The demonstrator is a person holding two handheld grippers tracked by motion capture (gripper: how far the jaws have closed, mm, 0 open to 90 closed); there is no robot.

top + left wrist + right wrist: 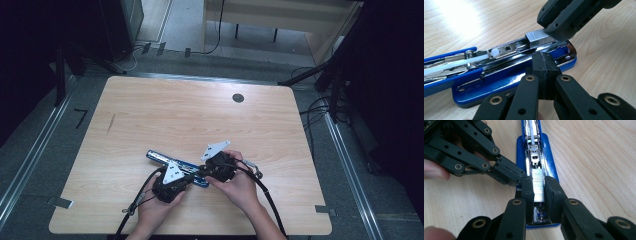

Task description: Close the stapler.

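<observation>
A blue stapler [161,157] lies opened flat on the wooden table [200,115], its chrome magazine channel [509,48] facing up. My right gripper [539,192] is shut on a silver strip of staples [538,183], which sits in the channel near the stapler's front end. In the left gripper view the same staples [536,37] show under the right gripper [564,22]. My left gripper [546,75] is shut with nothing between its pads, and its tips rest against the side of the stapler's blue base [506,82]. In the high view the left gripper [192,176] and right gripper [204,173] meet at the stapler's near end.
A round dark grommet hole [238,98] sits near the table's far edge, and a dark scuff [110,123] marks the left side. Black cables [267,197] trail from both grippers toward the near edge. Metal floor rails [30,160] flank the table.
</observation>
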